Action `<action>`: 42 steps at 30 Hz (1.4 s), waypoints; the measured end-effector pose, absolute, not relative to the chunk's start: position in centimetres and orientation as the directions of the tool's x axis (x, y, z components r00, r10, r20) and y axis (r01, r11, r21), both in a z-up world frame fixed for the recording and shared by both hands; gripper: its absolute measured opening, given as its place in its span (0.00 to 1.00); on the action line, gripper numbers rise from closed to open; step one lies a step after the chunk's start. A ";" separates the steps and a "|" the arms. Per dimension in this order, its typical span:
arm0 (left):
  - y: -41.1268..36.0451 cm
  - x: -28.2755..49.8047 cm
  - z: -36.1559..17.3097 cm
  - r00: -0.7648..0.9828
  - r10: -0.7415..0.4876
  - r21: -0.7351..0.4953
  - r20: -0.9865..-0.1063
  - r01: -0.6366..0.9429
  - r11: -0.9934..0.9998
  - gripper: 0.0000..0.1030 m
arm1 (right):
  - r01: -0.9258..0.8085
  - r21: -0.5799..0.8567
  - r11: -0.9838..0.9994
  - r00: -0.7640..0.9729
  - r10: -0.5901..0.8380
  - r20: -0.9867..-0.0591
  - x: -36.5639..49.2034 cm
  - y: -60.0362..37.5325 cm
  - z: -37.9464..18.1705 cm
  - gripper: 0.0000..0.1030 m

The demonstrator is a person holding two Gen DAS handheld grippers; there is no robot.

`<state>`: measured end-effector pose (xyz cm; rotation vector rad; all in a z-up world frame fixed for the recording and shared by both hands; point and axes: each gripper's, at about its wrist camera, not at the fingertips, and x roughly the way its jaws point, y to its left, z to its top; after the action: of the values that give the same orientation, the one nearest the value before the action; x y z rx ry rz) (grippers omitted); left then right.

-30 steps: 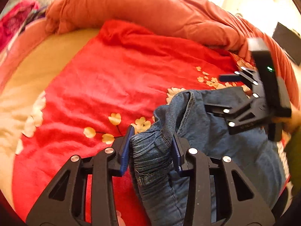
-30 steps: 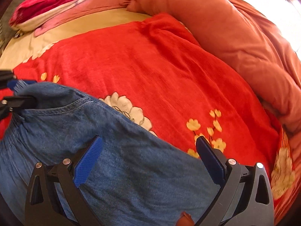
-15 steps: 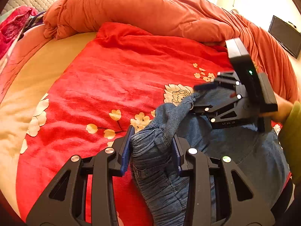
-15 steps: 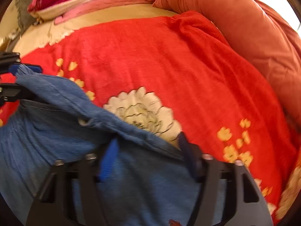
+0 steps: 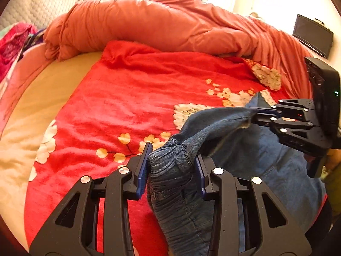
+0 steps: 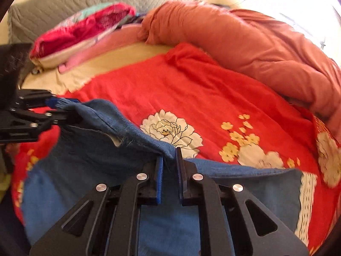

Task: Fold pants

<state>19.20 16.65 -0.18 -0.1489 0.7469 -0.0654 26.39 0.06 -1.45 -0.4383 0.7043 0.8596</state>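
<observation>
Denim jeans (image 5: 266, 160) hang lifted over the red floral blanket (image 5: 132, 98), waistband stretched between left gripper (image 5: 171, 166) and right gripper (image 6: 169, 170), both clamped on it; next, judging, lay them flat ahead for folding

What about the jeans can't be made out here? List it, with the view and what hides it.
- Legs and hems of the jeans: left wrist view, cut off by the bottom edge and covered by the left gripper.
- Lower part of the jeans: right wrist view, hidden behind the right gripper.
- Whether any fold is made yet: neither view shows the whole garment.
- Red floral blanket under the jeans: covered by denim.
</observation>
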 end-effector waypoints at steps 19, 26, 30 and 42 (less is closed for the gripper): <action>11.2 7.9 1.2 0.789 -0.131 -0.086 -0.600 0.099 0.991 0.28 | -0.778 0.048 0.626 0.449 0.609 -0.654 11.7 -8.4 1.7 0.09; 10.3 5.7 0.0 0.753 -0.123 -0.053 -0.647 0.116 0.992 0.28 | -0.768 0.090 0.635 0.420 0.604 -0.677 8.1 -9.4 -0.5 0.09; 9.7 4.6 -0.3 0.740 -0.106 -0.024 -0.664 0.121 0.992 0.28 | -0.781 0.076 0.620 0.398 0.587 -0.705 6.4 -9.4 -1.8 0.09; 10.9 3.5 -1.9 0.673 -0.093 -0.055 -0.734 0.078 0.995 0.45 | -0.794 0.105 0.599 0.329 0.568 -0.755 4.0 -8.3 -5.4 0.12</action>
<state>3.49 10.95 -1.95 -0.0201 0.8270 -0.0962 3.98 -8.30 -5.44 -0.3067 0.8460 0.9089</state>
